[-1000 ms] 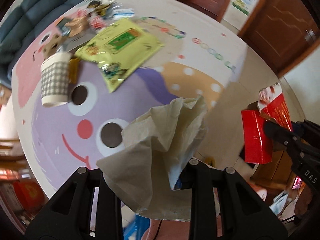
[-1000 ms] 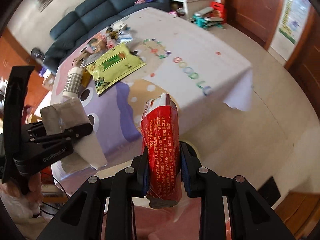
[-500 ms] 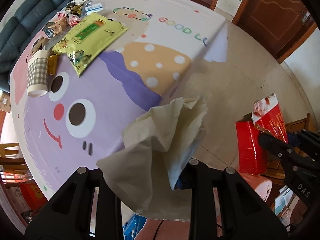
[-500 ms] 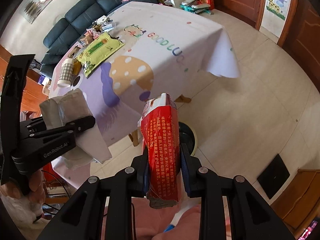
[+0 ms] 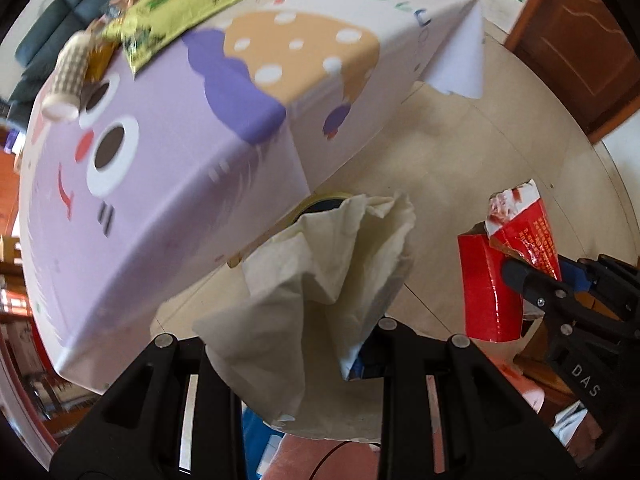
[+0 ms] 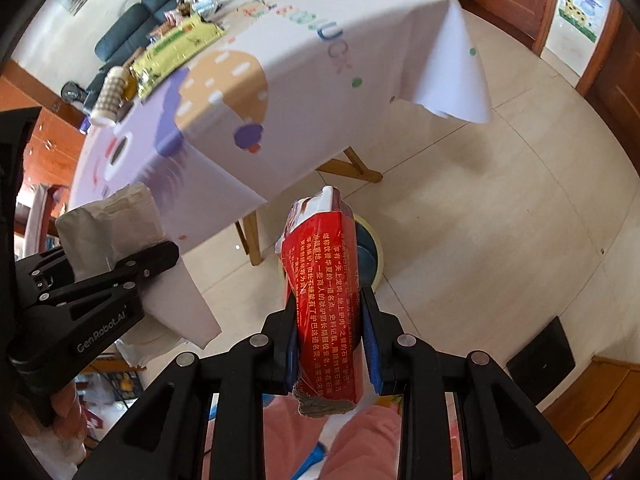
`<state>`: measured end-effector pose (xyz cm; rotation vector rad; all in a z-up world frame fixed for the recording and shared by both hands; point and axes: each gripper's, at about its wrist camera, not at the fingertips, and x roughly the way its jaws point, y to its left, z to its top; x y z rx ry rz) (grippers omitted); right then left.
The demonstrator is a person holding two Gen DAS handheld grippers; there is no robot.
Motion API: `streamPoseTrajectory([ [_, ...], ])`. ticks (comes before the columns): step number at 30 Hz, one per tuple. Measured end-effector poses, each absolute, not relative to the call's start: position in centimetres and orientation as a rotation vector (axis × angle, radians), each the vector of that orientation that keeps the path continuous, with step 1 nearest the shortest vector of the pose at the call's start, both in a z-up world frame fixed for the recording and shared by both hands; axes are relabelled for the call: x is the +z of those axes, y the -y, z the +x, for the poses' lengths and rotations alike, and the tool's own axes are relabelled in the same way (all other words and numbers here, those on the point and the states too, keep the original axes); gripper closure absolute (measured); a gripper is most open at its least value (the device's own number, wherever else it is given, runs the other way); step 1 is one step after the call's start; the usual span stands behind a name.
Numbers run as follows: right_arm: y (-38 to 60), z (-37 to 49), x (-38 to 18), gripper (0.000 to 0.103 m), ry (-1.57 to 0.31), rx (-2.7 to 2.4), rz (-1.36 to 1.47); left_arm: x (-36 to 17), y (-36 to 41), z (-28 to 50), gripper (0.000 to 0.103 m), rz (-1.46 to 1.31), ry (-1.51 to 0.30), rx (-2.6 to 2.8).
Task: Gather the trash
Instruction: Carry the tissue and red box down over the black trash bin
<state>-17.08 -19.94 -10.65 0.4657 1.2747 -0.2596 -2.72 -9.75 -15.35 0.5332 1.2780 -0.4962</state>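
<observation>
My left gripper (image 5: 294, 344) is shut on a crumpled beige paper napkin (image 5: 320, 276), held over the floor beside the table. From the right wrist view the same napkin (image 6: 112, 220) shows at the left in the left gripper (image 6: 160, 254). My right gripper (image 6: 330, 320) is shut on a torn red carton (image 6: 324, 300) with yellow print, which also appears at the right in the left wrist view as the red carton (image 5: 492, 280). A round bin (image 6: 370, 252) with a pale rim stands on the floor just behind the carton, mostly hidden; the bin (image 5: 324, 202) peeks out behind the napkin.
The table with a cartoon cloth (image 5: 168, 200) still carries a yellow-green packet (image 5: 176, 12), a checked paper cup (image 5: 70, 76) and several small wrappers. Wooden table legs (image 6: 252, 240) stand near the bin. A dark sofa (image 6: 132, 28) and wooden doors (image 5: 580, 40) lie beyond. A black mat (image 6: 540, 352) lies on the tiles.
Both grippers have drawn back from the table and tipped down toward the floor, still holding napkin and carton. The table has slid to the upper left and the floor bin has come into view.
</observation>
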Motion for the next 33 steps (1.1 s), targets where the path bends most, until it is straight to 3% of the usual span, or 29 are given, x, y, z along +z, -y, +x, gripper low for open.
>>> streamPoseTrajectory([
  [13, 20.6, -15.6, -19.5, 0.077, -1.282, -0.216, 0.366, -23.7, 8.7, -2.9, 0.079, 0.505, -1.283, -0.353],
  [33, 20.2, -14.6, -34.2, 0.077, -1.305, -0.214, 0.441, -35.6, 6.6, -4.6, 0.078, 0.430, -1.270, -0.318],
])
